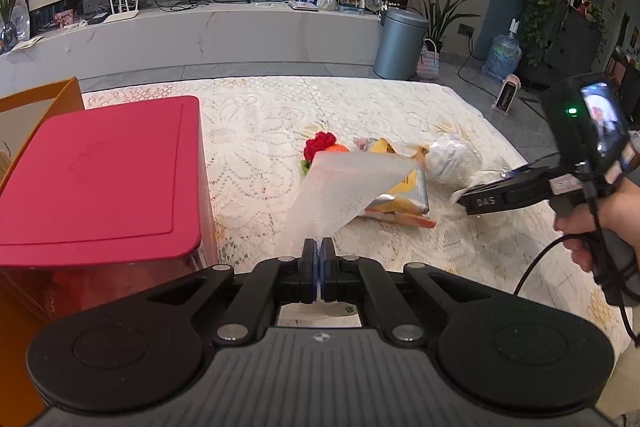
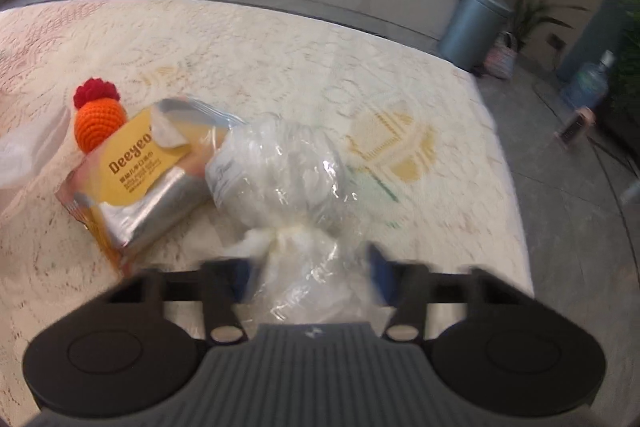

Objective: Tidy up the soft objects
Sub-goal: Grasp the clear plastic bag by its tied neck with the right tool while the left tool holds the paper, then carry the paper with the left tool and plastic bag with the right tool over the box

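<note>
the left gripper [image 1: 319,247] is pressed together on a thin white sheet [image 1: 344,187], maybe a wet wipe or a tissue, which stands up from its jaws toward 12 o'clock. the right gripper [image 2: 308,271] stands half spread around the knotted neck of a clear plastic bag [image 2: 280,167] full of something white and soft. this picture is blurred, so i think the pads do not press the plastic yet, but i am not sure.

the bag lies on the lace tablecloth [image 2: 280,47]. touching it at 9 o'clock is a yellow and silver wipes pack [image 2: 140,183], and behind the pack, at 10 o'clock, a crocheted orange and red toy [image 2: 98,119]. in the left view the pink-lidded box [image 1: 104,179] stands at 9 o'clock, well apart from the heap.

to do this step well, i would close on the twisted neck under the knot, not on the loose film, and lift straight up so the pack is not dragged.
</note>
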`<state>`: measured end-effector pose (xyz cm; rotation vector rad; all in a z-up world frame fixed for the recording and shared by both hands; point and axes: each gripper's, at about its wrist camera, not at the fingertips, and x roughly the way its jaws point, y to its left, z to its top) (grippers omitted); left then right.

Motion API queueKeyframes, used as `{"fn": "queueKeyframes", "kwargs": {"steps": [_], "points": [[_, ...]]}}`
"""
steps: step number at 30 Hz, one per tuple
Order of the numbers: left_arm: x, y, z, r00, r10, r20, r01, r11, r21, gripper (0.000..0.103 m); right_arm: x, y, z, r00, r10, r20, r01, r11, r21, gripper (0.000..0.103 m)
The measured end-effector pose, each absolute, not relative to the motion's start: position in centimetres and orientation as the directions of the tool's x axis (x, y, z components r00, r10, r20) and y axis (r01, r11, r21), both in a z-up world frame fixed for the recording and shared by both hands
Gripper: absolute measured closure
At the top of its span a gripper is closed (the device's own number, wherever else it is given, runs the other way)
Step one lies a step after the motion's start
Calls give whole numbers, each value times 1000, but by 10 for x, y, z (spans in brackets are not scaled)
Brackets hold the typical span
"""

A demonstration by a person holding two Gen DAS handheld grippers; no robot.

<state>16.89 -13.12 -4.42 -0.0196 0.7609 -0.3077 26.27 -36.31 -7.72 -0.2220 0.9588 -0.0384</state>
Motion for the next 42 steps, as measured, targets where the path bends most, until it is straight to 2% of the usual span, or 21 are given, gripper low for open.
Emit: {"fn": "queueKeyframes", "kwargs": {"steps": [8, 14, 18, 23, 29, 42], "points": [[161, -133, -37, 691, -303, -656, 292, 948, -130, 102, 223, -366, -53, 605, -60, -794, 16, 998, -63, 55], [156, -136, -29, 700, -330, -633, 322, 937, -133, 102, 165, -364, -21, 718, 30, -695, 182, 956, 229, 54], [151, -135, -24, 708, -354, -611, 344, 929, -138, 102, 147, -341, -34, 707, -11, -707, 192, 965, 177, 54], [153, -135, -25, 697, -394, -599, 357, 915, -186, 102, 132, -337, -51, 728, 111, -676, 152, 936, 317, 54], [152, -140, -20, 698, -406, -590, 376, 909, -180, 102, 129, -350, -56, 736, 127, -664, 174, 913, 368, 54], [141, -181, -2, 714, -375, -591, 409, 909, -82, 102, 120, -368, -58, 758, 162, -631, 173, 884, 435, 54]]}}
